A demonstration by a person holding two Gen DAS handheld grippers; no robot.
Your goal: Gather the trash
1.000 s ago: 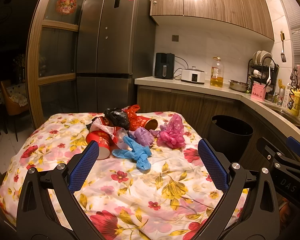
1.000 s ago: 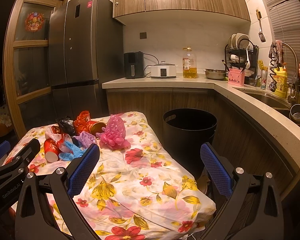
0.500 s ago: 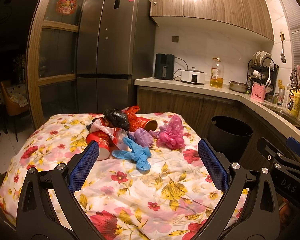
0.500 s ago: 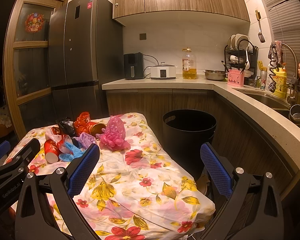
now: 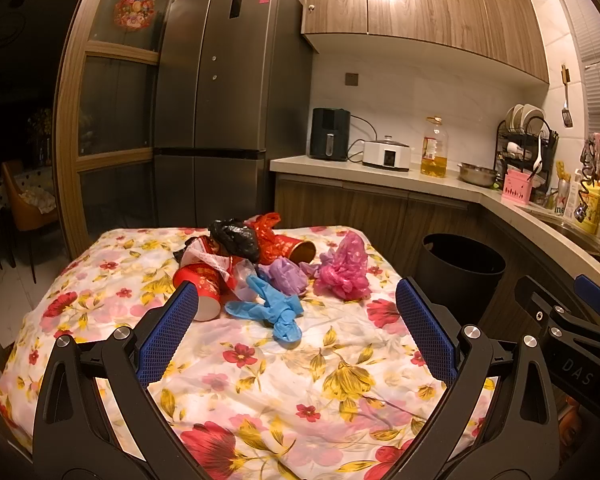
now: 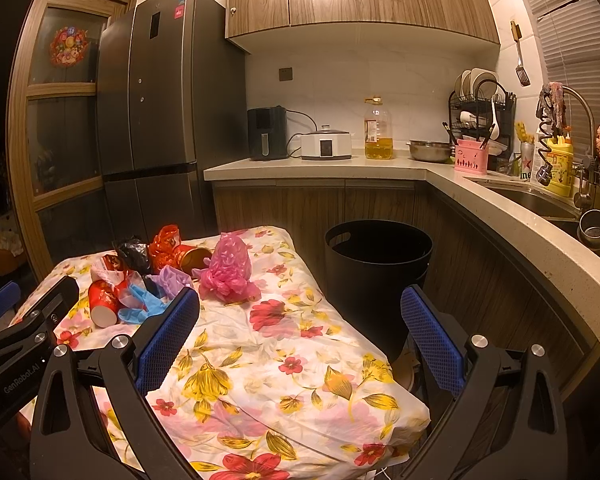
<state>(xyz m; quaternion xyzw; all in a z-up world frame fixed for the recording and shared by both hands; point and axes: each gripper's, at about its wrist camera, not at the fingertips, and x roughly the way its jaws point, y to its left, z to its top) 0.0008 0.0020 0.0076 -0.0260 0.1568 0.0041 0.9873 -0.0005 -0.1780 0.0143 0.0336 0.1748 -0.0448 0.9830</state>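
Note:
A heap of trash lies on the floral tablecloth (image 5: 260,380): a blue glove (image 5: 272,308) (image 6: 148,304), a pink plastic bag (image 5: 346,268) (image 6: 228,268), a purple wrapper (image 5: 284,276), a black bag (image 5: 234,236), a red paper cup (image 5: 200,284) (image 6: 102,300) and another red cup (image 5: 296,250) on its side. A black bin (image 5: 460,268) (image 6: 376,260) stands on the floor right of the table. My left gripper (image 5: 296,332) is open and empty, short of the heap. My right gripper (image 6: 300,332) is open and empty over the table's right edge.
A fridge (image 5: 224,120) stands behind the table. A counter (image 6: 500,216) with a sink (image 6: 540,200), oil bottle (image 6: 378,130) and dish rack (image 6: 480,120) runs along the back and right. A chair (image 5: 24,200) is at far left.

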